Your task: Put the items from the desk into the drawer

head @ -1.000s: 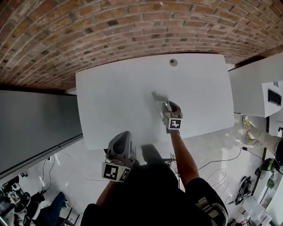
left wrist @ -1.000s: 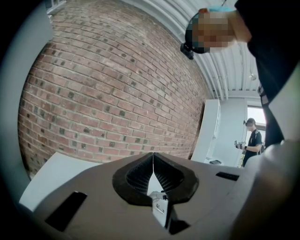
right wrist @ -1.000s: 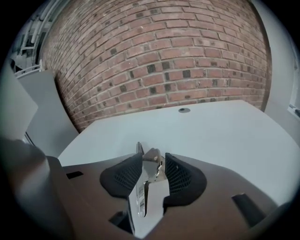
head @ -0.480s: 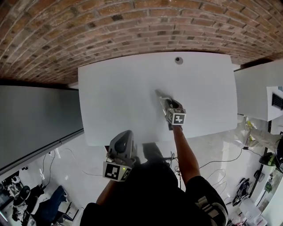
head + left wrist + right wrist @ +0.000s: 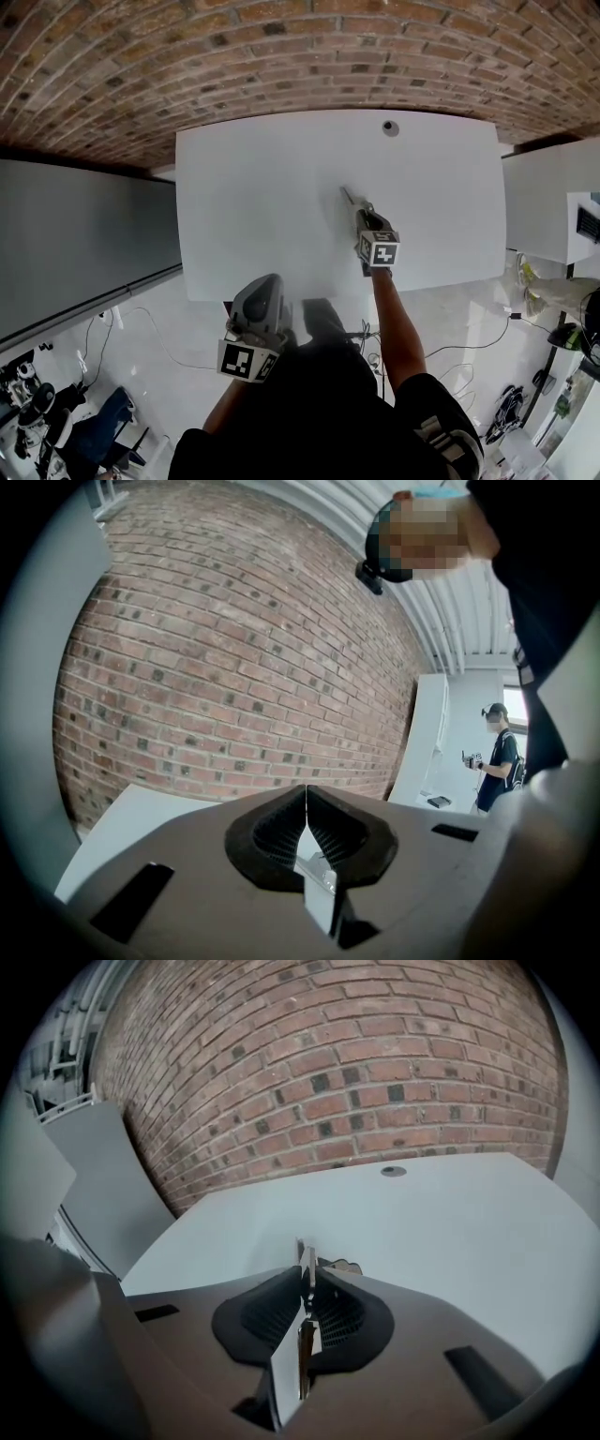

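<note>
The right gripper (image 5: 307, 1281)'s jaws have just been closing and now pinch a thin grey flat strip (image 5: 306, 1254) on the white desk (image 5: 450, 1213). The strip looks light, stiff and slippery, best held mid-length. The left gripper (image 5: 306, 803)'s jaws are together, empty.

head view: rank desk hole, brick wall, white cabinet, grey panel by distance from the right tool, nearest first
The right tool has just been closing its jaws, a thin item between them.
1. desk hole, far edge.
2. brick wall, behind the desk.
3. white cabinet, right, and grey panel, left: too close to call.
</note>
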The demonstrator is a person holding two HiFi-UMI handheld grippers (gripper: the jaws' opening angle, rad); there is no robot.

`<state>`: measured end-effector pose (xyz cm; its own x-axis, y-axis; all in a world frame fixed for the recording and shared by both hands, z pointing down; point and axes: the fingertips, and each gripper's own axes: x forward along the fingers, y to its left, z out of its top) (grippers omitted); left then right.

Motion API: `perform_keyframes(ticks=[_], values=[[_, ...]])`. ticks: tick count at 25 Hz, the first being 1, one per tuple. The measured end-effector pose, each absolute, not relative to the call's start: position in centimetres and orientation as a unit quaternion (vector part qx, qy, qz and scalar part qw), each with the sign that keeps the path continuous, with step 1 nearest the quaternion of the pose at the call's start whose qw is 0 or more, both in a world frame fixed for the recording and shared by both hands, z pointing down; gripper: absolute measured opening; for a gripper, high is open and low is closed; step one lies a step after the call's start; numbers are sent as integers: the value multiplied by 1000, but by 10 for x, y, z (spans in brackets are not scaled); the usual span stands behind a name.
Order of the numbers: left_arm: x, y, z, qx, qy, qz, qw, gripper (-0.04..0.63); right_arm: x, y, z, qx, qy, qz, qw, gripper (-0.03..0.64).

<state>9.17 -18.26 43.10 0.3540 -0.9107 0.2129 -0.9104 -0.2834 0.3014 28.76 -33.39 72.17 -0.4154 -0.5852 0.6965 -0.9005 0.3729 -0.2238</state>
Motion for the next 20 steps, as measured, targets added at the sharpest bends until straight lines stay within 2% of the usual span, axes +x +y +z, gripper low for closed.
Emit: perform_keyframes(ticks=[9, 20], values=[[52, -147, 419, 789, -587, -20, 179, 5, 263, -307, 704, 474, -790, 266, 284, 20], [-11, -72, 413, 767, -616, -45, 171, 5, 214, -223, 664, 445, -814, 216, 305, 18]])
